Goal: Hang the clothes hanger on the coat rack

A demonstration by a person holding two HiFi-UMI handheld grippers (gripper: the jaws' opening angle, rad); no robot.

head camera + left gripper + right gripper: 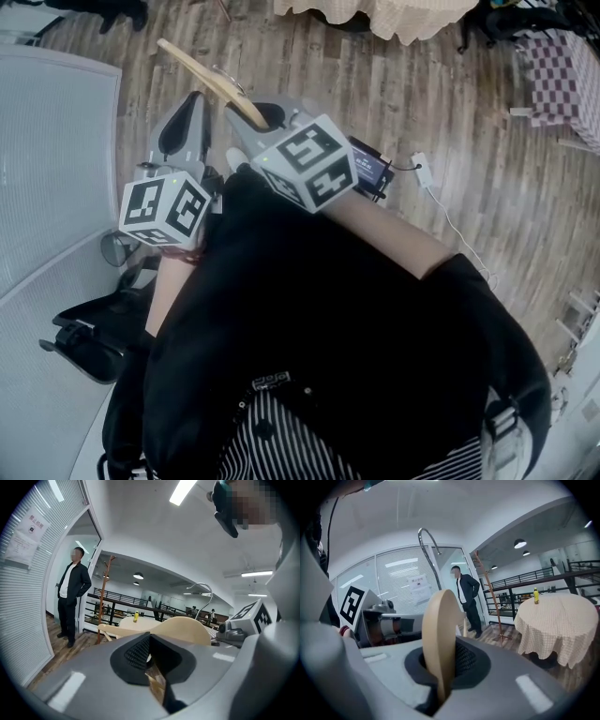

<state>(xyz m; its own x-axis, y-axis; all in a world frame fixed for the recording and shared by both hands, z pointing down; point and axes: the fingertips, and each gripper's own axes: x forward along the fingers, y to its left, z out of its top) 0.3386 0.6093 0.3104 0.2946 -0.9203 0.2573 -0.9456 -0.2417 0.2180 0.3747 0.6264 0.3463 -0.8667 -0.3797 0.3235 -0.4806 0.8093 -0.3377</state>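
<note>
My right gripper (440, 665) is shut on a pale wooden clothes hanger (440, 634), which stands on edge between the jaws with its metal hook (429, 550) curving up. From the head view the hanger (211, 80) sticks out ahead of the right gripper (258, 117). Just to its left, my left gripper (186, 122) has its jaws together and nothing between them. In the left gripper view the hanger (185, 627) shows beyond the left gripper (151, 656). The slim wooden coat rack (487, 592) (104, 592) stands some way ahead by a railing.
A person in a dark jacket (466, 597) (70, 597) stands beside the coat rack. A round table with a checked cloth (553, 620) bears a yellow bottle (536, 595). A glass partition with blinds (47, 159) runs along the left. The floor is wood planks (450, 122).
</note>
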